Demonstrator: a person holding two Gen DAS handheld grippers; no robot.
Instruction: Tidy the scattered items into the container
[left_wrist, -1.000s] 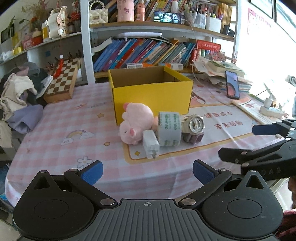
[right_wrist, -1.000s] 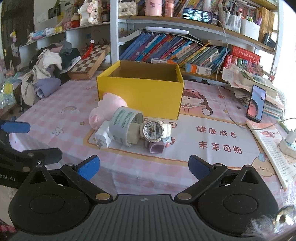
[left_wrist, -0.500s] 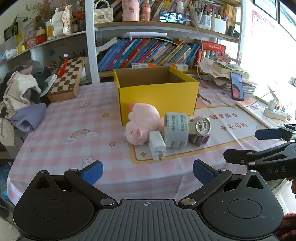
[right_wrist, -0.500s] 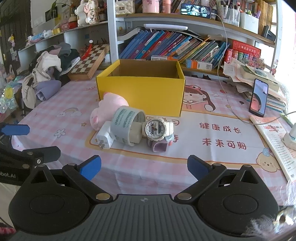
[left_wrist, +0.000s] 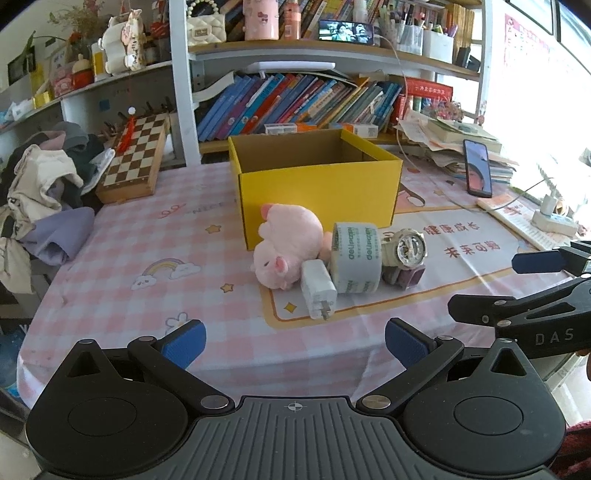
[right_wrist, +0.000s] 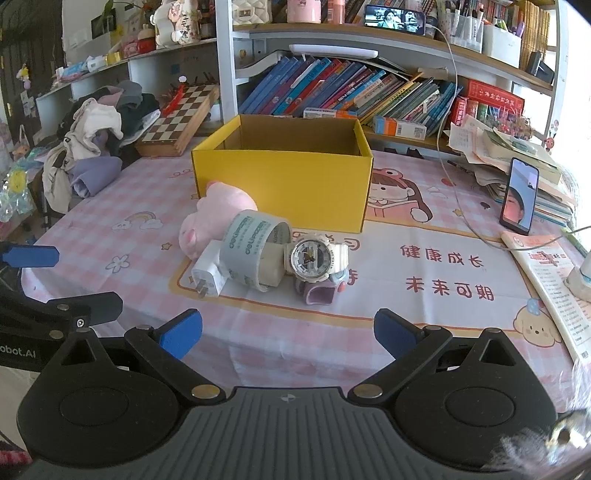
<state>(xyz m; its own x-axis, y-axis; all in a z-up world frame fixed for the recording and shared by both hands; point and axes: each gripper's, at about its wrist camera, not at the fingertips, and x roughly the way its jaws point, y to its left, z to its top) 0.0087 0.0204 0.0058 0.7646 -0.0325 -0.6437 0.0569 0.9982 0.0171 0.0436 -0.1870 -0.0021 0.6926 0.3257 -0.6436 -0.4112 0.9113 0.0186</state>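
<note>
Now both grippers hang spread wide above the near edge of the table (left_wrist: 110, 258), and neither holds anything; the left gripper (left_wrist: 293, 343) points at the charger (left_wrist: 317, 288), the right gripper (right_wrist: 288, 332) points at the watch (right_wrist: 314, 256). Compared with a second ago, the left view has come a little closer to the things and has turned, so the cluster now sits more in the centre than before; the right view has also moved slightly nearer, but the things themselves have not moved.

The box (left_wrist: 317, 184) stands open in the middle of the table; I see nothing in the part of its inside that shows. Just in front of it lies the cluster: the pig (left_wrist: 288, 251) touches the box wall; the charger leans against the pig, its pins toward the camera; the tape (left_wrist: 356, 258) stands on its edge between charger and watch; the watch rests on a small purple thing (right_wrist: 321, 291). A phone (right_wrist: 519, 201) stands propped to the right, well apart from the cluster; a chessboard (left_wrist: 135, 158) leans at the back left.
</note>
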